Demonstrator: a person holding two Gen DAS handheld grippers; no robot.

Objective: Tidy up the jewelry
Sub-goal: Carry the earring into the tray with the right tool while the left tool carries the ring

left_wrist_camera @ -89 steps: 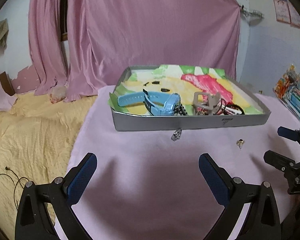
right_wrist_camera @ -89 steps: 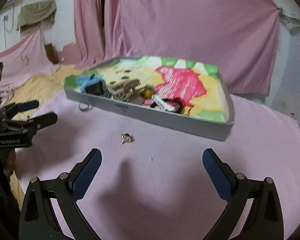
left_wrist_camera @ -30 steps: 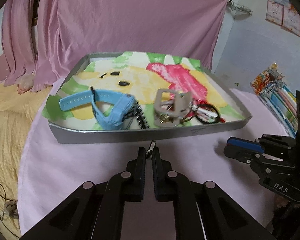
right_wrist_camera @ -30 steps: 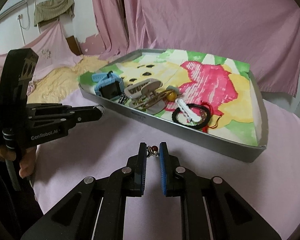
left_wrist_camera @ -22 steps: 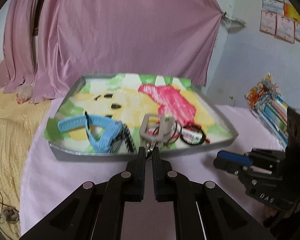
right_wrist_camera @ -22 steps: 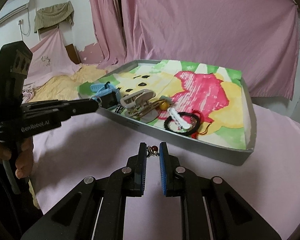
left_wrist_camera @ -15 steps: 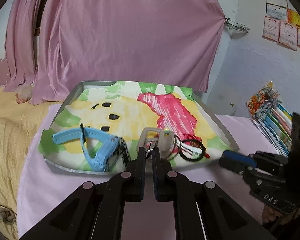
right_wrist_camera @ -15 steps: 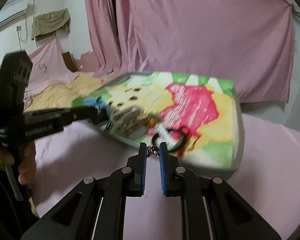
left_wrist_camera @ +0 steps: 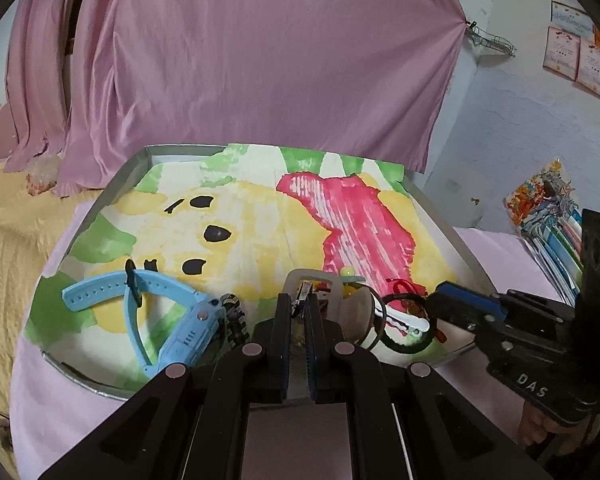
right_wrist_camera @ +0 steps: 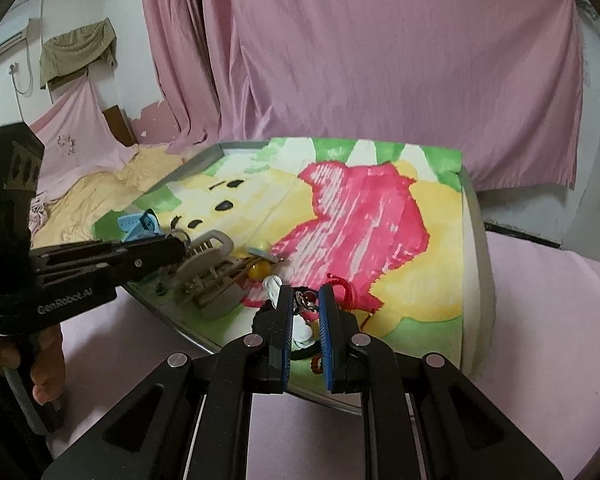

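L gripper (left_wrist_camera: pixel 297 305): fingers clenched on small silver ring (left_wrist_camera: pixel 302 293), held over near edge of tray (left_wrist_camera: pixel 440 220). R gripper (right_wrist_camera: pixel 305 301): fingers clamped on small red-stone earring (right_wrist_camera: pixel 303 299), over tray's near-right part. In tray, on painted paper liner: blue watch (left_wrist_camera: pixel 172 320), grey hair claw (right_wrist_camera: pixel 208 264), black hair tie w/ white clip (left_wrist_camera: pixel 406 326), yellow bead (right_wrist_camera: pixel 259 270). Tray sits on pink-covered worktop (right_wrist_camera: pixel 560 320).

Home bedroom, lived-in. Pink fabric curtains (left_wrist_camera: pixel 236 60) draped across the back wall from 10 to 1 o'clock. Rumpled yellow bedding (right_wrist_camera: pixel 96 196) at 9 o'clock, beside a desk under a pink cloth (left_wrist_camera: pixel 48 396). White plaster wall (left_wrist_camera: pixel 512 140) at 2 o'clock with paper certificates (left_wrist_camera: pixel 576 62) pinned up; stack of colourful books (left_wrist_camera: pixel 548 216) at 3 o'clock. Olive cloth (right_wrist_camera: pixel 76 54) hangs high at 10 o'clock, a wall socket with cord (right_wrist_camera: pixel 18 76) next to it.
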